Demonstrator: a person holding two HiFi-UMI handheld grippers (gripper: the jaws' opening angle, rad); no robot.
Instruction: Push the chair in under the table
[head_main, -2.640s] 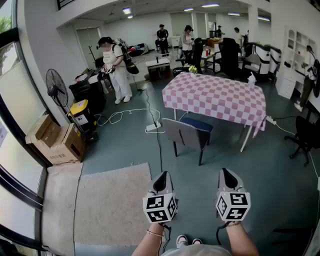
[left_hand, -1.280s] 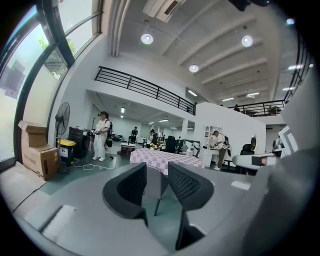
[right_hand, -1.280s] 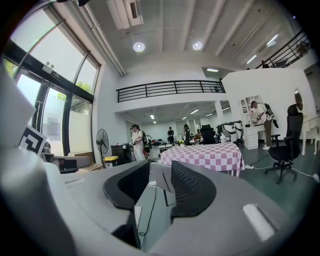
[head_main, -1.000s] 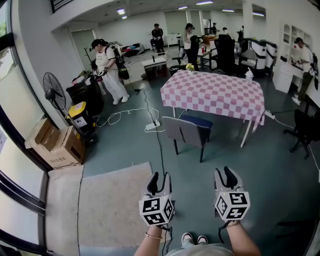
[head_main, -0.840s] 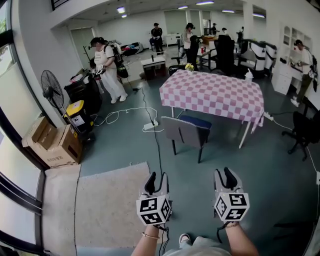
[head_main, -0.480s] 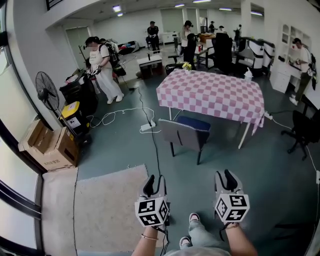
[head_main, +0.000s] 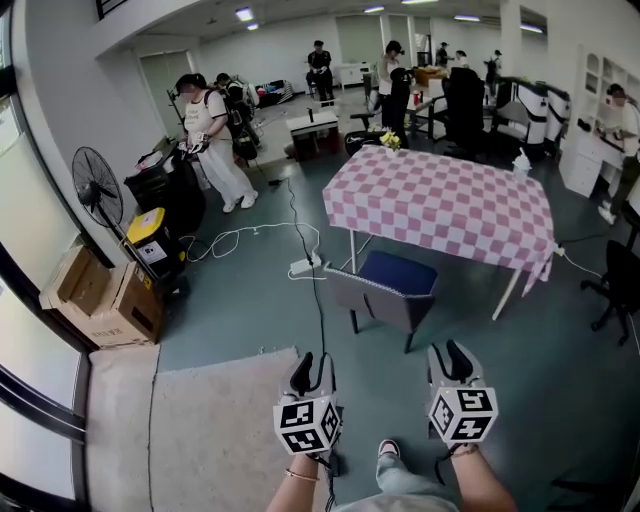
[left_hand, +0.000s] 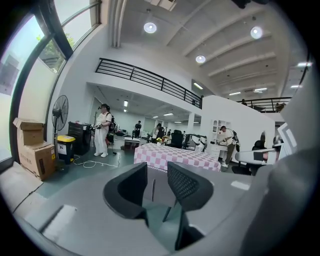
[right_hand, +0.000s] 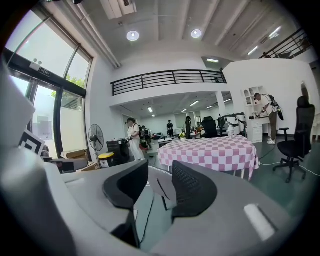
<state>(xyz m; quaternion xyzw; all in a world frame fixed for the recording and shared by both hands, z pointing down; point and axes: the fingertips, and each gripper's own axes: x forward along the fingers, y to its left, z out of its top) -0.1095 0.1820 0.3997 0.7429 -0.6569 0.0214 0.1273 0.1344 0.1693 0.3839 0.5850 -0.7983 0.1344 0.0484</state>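
A chair with a grey back and a blue seat stands pulled out at the near side of the table, which has a pink-and-white checked cloth. The chair's back faces me. Both grippers are held side by side in front of me, still a stretch of floor short of the chair. My left gripper has its jaws closing with nothing between them. My right gripper is open and empty. In the left gripper view the chair shows beyond the left gripper. In the right gripper view the chair shows beyond the right gripper.
A black cable and a power strip run across the floor to the chair's left. A pale rug lies at the lower left. A standing fan, a yellow-lidded bin and cardboard boxes line the left wall. Several people stand at the back. A black office chair is at the right edge.
I have walked forward, so the chair and table look larger and nearer. Both grippers went forward with me. A foot now shows between my arms.
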